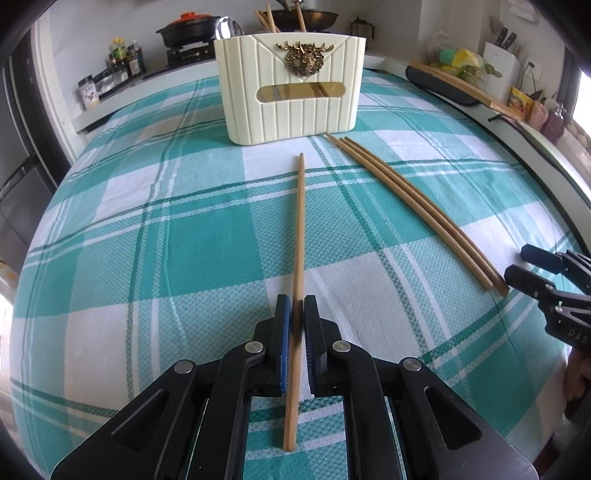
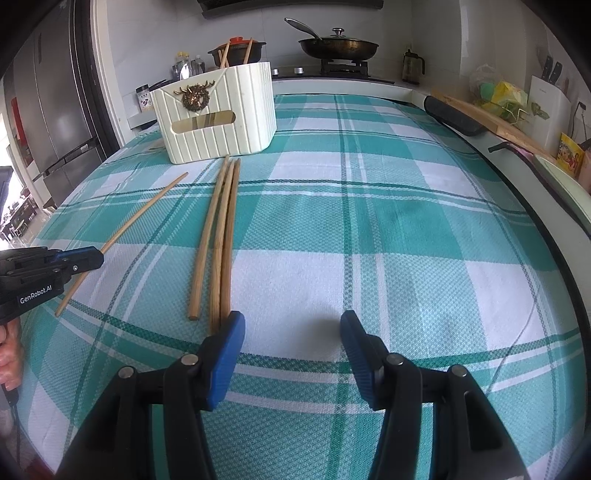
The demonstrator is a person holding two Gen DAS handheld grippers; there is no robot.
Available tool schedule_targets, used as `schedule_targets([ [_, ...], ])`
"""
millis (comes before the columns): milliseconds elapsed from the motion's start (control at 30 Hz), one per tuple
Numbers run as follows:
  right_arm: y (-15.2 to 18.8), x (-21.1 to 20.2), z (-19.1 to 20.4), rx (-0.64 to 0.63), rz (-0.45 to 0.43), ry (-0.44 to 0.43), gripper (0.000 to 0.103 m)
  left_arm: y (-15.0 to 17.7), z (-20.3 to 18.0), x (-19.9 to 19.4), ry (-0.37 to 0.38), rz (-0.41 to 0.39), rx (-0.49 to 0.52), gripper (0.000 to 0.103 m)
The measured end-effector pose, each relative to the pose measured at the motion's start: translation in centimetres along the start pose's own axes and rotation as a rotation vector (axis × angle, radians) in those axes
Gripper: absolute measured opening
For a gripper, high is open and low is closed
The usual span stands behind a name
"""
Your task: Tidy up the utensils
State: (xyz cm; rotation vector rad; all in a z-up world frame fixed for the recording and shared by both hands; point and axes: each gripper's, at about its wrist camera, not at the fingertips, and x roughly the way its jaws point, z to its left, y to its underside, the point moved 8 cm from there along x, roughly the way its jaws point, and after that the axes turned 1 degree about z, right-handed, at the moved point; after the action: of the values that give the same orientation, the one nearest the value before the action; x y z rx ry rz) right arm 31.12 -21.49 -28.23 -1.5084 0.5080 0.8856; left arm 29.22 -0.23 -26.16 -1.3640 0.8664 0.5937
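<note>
We note a single wooden chopstick (image 1: pixel 300 236) clamped between the blue pads of the left hand-held gripper (image 1: pixel 296 314); its jaws are closed on the stick. The chopstick runs lengthwise away from the gripper, thin tip toward the cream utensil holder (image 1: pixel 291 92), thick end sticking out behind the pads. In the right wrist view the same stick (image 2: pixel 140 216) slants across the cloth with the left hand-held gripper (image 2: pixel 98 254) pinching it partway along; we cannot tell whether the far tip touches the cloth.

Just to the right of it, three more chopsticks (image 1: pixel 417 210) lie side by side on the green and white checked tablecloth (image 1: pixel 147 229), tips near the holder's base, thick ends toward the right hand-held gripper (image 2: pixel 291 325). That gripper stands released, jaws well apart with nothing between them; its left pad sits just at the thick ends of the three chopsticks (image 2: pixel 221 236); whether it touches them we cannot tell.

The holder stands upright at the far side of the bench, a bronze deer emblem (image 1: pixel 303 55) on its front, with several chopsticks (image 1: pixel 269 18) and a metal spoon (image 1: pixel 229 27) already standing inside.

Beyond the bench: a stove counter with a black pan (image 2: pixel 338 46), a lidded clay pot (image 1: pixel 192 26), and seasoning bottles (image 1: pixel 125 59). A knife block (image 1: pixel 502 62) stands at the right.
</note>
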Motion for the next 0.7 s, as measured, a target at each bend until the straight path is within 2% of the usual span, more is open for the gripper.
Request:
schedule_targets([
  [67, 0.0, 0.0, 0.0, 0.001, 0.0, -0.002, 0.056, 0.1, -0.1, -0.1, 0.03, -0.003, -0.011, 0.043],
  [100, 0.0, 0.0, 0.0, 0.002, 0.0, -0.006, 0.056, 0.2, 0.0, -0.2, 0.035, -0.008, -0.022, 0.068],
  [133, 0.0, 0.0, 0.0, 0.003, -0.001, -0.01, 0.057, 0.3, 0.1, -0.3, 0.035, -0.017, -0.033, 0.078],
  [367, -0.4, -0.3, -0.4, 0.057, 0.022, -0.057, 0.056, 1.0, -0.1, -0.1, 0.037, -0.025, -0.009, 0.081],
  [500, -2.6, -1.0, -1.2, 0.068, 0.021, -0.089, 0.056, 1.0, 0.0, -0.1, 0.046, -0.028, -0.017, 0.083],
  [600, -4.4, -0.1, -1.7, 0.05, 0.065, -0.106, 0.05, 1.0, 0.1, -0.2, 0.055, -0.031, -0.025, 0.083],
  [667, -5.1, 1.3, -1.2, 0.017, 0.116, -0.129, 0.034, 0.9, 0.2, -0.2, 0.064, -0.034, -0.033, 0.083],
  [700, -5.4, 1.9, -0.8, 0.001, 0.136, -0.138, 0.032, 0.9, 0.2, -0.2, 0.069, -0.036, -0.037, 0.083],
])
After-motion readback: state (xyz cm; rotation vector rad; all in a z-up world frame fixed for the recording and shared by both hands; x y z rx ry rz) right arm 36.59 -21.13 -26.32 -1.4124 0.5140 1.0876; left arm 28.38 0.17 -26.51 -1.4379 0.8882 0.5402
